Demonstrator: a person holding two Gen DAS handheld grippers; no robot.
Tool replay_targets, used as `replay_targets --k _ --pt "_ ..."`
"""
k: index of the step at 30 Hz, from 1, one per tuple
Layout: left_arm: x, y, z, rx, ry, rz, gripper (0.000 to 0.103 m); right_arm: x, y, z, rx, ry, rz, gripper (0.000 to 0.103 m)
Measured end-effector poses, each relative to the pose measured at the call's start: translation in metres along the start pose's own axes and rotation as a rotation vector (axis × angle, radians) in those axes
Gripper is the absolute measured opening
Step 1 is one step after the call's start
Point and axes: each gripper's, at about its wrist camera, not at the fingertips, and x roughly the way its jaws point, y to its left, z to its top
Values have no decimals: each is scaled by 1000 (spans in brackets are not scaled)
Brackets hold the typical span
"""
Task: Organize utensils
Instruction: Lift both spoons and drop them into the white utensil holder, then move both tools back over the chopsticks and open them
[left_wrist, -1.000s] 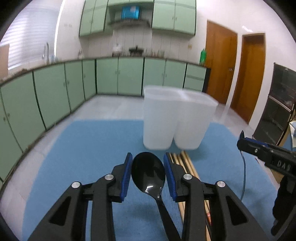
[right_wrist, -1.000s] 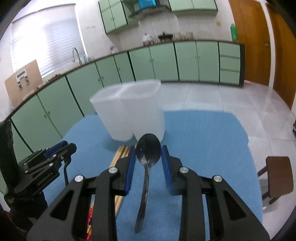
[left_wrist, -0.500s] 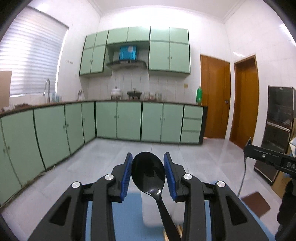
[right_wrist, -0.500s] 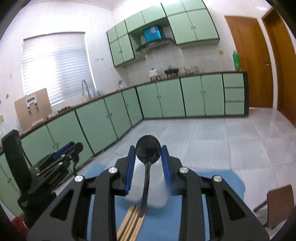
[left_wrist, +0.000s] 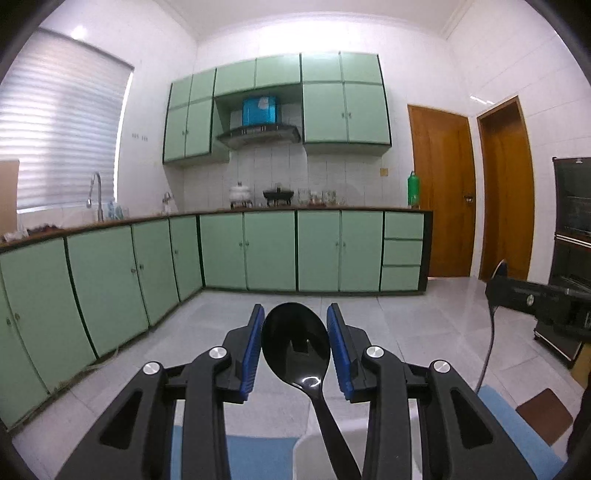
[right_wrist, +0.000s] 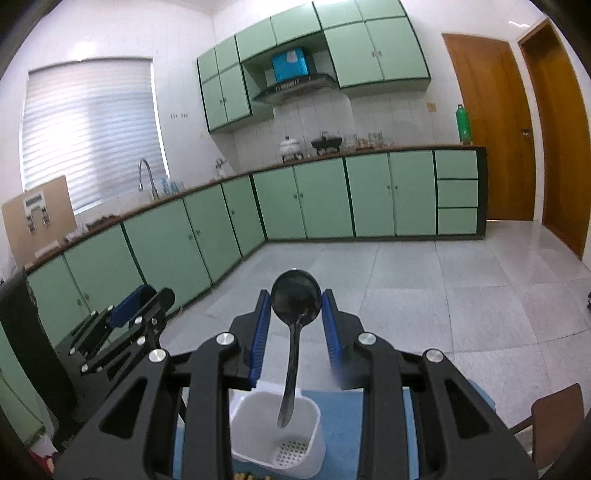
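Observation:
My left gripper (left_wrist: 295, 343) is shut on a black plastic spoon (left_wrist: 295, 343), bowl up between the blue pads, handle hanging down over the white holder's rim (left_wrist: 306, 443). My right gripper (right_wrist: 296, 317) is shut on a dark metal spoon (right_wrist: 295, 299), bowl up; its handle tip hangs just above the open mouth of the white utensil holder (right_wrist: 275, 435), whose perforated bottom shows. The left gripper also shows at the left of the right wrist view (right_wrist: 136, 302). The right gripper shows at the right of the left wrist view (left_wrist: 532, 299).
The holder stands on a blue mat (right_wrist: 343, 435). Wooden chopstick ends (right_wrist: 251, 477) peek out at the bottom edge. A brown stool (right_wrist: 554, 417) is at the right. Green kitchen cabinets (left_wrist: 258, 251) and tiled floor lie beyond.
Both grippers have lifted and tilted up with their spoons; the table dropped out of view. The right spoon's handle now hangs over the holder's opening.

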Motion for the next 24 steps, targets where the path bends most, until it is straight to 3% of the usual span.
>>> replay_targets --k 7,12,15,18,24 --pt "-3 -2 -11 -11 50 -35 35 13 12 -25 -38 76 5 30" --pt "-34 6 -16 -30 76 -31 47 -12 14 -39 -24 79 -11 55" --pt "-65 10 -31 -35 137 -20 58 -37 14 -59 -10 102 -17 66" --pt "-96 11 -53 -48 220 -18 67 -63 15 -86 -4 139 -25 84" --pt "-145 5 -112 -56 407 -23 72 -107 28 -153 4 274 -31 88"
